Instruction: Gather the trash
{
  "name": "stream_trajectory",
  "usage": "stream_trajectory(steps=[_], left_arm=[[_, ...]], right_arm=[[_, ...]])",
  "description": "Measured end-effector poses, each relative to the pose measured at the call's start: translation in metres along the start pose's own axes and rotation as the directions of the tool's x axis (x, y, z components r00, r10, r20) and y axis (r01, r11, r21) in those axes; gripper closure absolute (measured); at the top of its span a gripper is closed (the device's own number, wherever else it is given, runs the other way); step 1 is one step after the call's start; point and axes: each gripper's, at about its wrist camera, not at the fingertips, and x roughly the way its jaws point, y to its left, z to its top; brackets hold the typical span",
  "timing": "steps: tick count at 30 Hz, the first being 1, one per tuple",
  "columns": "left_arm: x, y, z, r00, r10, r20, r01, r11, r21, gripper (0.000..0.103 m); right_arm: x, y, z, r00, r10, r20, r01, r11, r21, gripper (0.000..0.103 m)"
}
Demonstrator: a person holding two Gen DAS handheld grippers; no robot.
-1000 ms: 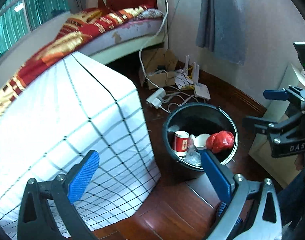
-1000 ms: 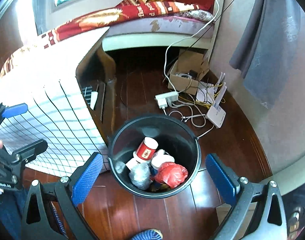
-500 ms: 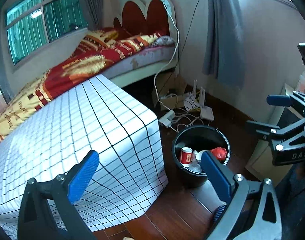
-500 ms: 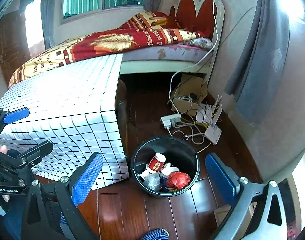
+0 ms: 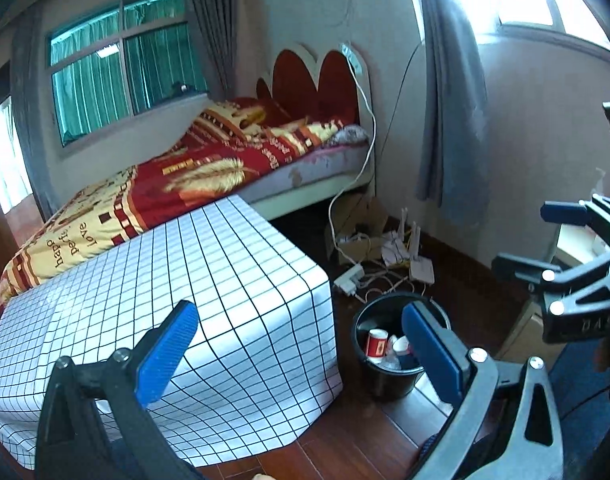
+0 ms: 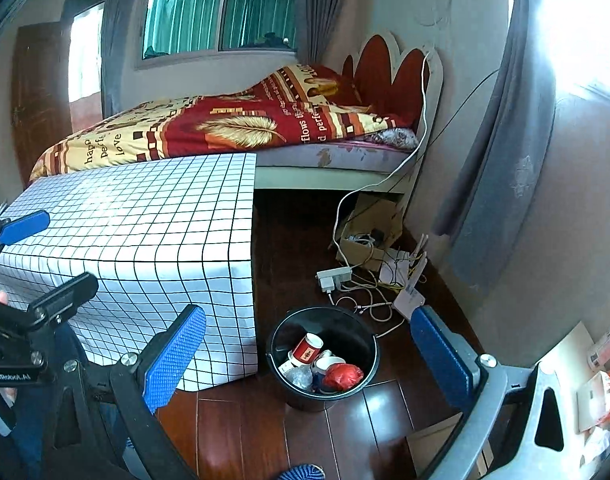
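Note:
A black bucket stands on the wooden floor beside the table and holds trash: a red-labelled cup, a red crumpled bag, a clear plastic bottle and white cups. It also shows in the left wrist view, partly behind one pad. My left gripper is open and empty, high above the table corner. My right gripper is open and empty, high above the bucket. Each gripper shows at the edge of the other's view.
A table under a white checked cloth stands left of the bucket. Behind it is a bed with a red and yellow quilt. A power strip, cables, a router and a cardboard box lie by the wall.
Both grippers have risen and pulled back from the bucket, which now looks smaller and farther below. Both stayed open and empty.

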Motion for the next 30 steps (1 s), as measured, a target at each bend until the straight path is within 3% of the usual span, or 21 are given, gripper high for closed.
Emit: stream_trajectory(steps=[30], left_arm=[[-0.011, -0.006, 0.001, 0.999, -0.026, 0.025, 0.027, 0.999, -0.024, 0.001]], right_arm=[[-0.018, -0.005, -0.002, 1.0, -0.013, 0.018, 0.013, 1.0, 0.015, 0.0]])
